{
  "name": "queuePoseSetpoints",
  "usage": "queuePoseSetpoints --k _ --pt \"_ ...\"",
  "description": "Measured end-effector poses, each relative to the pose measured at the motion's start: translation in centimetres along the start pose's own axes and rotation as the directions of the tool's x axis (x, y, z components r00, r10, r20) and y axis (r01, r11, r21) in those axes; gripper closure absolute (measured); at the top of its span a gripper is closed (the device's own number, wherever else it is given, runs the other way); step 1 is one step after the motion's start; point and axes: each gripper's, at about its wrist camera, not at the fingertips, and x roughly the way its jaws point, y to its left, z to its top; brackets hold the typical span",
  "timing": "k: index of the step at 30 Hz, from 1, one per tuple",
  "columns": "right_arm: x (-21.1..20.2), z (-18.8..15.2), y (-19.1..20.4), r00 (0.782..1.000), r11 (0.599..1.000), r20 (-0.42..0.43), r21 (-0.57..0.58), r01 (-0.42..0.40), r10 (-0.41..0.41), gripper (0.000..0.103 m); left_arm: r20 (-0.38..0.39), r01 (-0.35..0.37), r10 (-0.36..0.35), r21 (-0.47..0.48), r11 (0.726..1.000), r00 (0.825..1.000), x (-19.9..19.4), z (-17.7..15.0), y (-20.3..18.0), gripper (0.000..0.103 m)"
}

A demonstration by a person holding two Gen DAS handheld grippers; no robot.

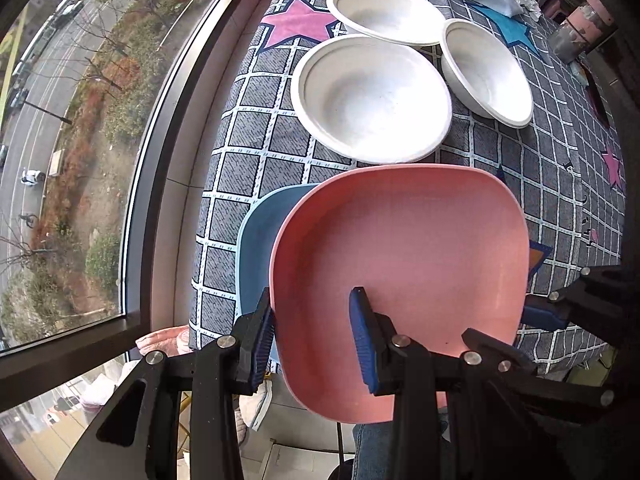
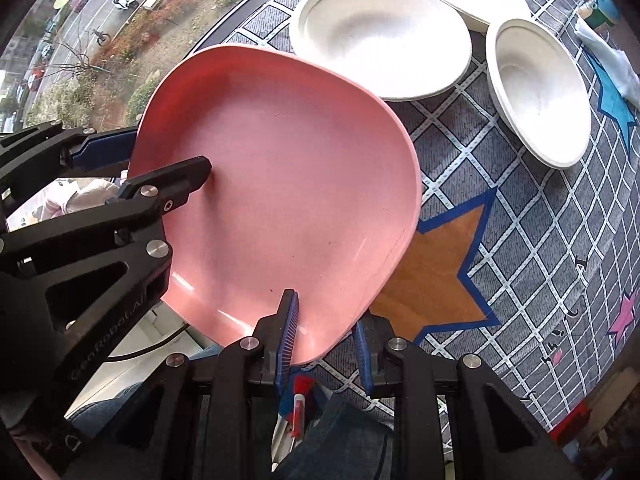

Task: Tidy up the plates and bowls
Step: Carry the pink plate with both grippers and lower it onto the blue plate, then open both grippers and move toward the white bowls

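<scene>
Both grippers point steeply down over the counter (image 1: 248, 128). The left gripper (image 1: 316, 340) is clenched on the pink plate's (image 1: 400, 248) near rim. The right gripper (image 2: 326, 336) clamps its adjacent edge.

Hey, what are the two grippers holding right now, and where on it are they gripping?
Both hold the pink plate. The left gripper clamps its rim at one near corner, and the right gripper clamps the rim on the opposite side.
</scene>
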Motion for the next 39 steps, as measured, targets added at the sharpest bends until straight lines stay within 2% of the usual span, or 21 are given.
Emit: queuePoseSetpoints --k 5,10,13,14,15,16,17,18,24,30,35,37,39 --pt "1.5 1.2 1.3 0.999 0.999 -0.033 -0.001 -0.035 0.035 0.074 -0.006 -0.025 0.025 -0.012 1.000 1.000 0.8 0.4 1.1 0.063" --pt "2.5 2.3 1.8 0.994 0.991 -0.040 0.086 -0.101 0.105 0.074 0.015 -0.038 0.038 -0.020 0.999 0.999 1.2 0.8 2.3 0.058" --pt "3.1 2.3 1.9 0.992 0.987 -0.028 0.115 -0.116 0.120 0.074 0.008 -0.013 0.013 -0.042 0.999 1.000 1.7 1.1 2.8 0.046" --pt "3.1 2.4 1.8 0.991 0.984 -0.026 0.123 -0.127 0.131 0.073 0.005 -0.016 0.016 -0.054 0.998 1.000 1.7 1.1 3.0 0.034" --pt "3.3 2.3 1.9 0.990 0.982 -0.022 0.133 -0.134 0.138 0.060 0.011 -0.026 0.027 -0.069 0.997 1.000 1.7 1.1 3.3 0.024" --pt "3.3 2.1 1.8 0.990 0.980 -0.013 0.143 -0.136 0.140 0.046 0.021 -0.033 0.035 -0.080 0.996 0.999 1.5 1.1 3.5 0.022" --pt "3.1 2.0 1.5 0.990 0.978 0.007 0.154 -0.142 0.143 0.023 0.026 -0.032 0.035 -0.089 0.996 0.999 1.4 1.1 3.7 0.022" --pt "2.7 1.7 1.2 0.989 0.975 0.031 0.162 -0.151 0.148 0.020 0.025 -0.025 0.027 -0.096 0.995 0.999 1.3 1.0 3.9 0.022" --pt "2.4 -0.5 -2.5 0.990 0.954 0.054 0.265 -0.140 0.130 0.020 0.012 0.004 -0.003 -0.125 0.992 1.000 1.1 0.5 4.4 0.022" --pt "3.2 -3.1 -7.0 0.986 0.876 0.060 0.453 -0.164 0.154 0.020 0.016 0.037 -0.036 -0.090 0.995 0.999 1.0 1.6 3.1 0.022" --pt "2.9 -3.9 -8.9 0.988 0.855 0.065 0.495 -0.156 0.142 0.020 0.027 0.039 -0.038 -0.064 0.997 0.999 0.5 3.3 2.2 0.022" --pt "2.0 -4.2 -11.4 0.987 0.848 0.081 0.506 -0.161 0.140 0.020 0.035 0.036 -0.033 -0.068 0.997 0.999 0.3 4.5 2.1 0.022" --pt "1.3 -3.6 -11.0 0.987 0.843 0.097 0.513 -0.160 0.129 0.021 0.051 0.026 -0.023 -0.065 0.998 0.998 0.2 5.9 2.0 0.022"
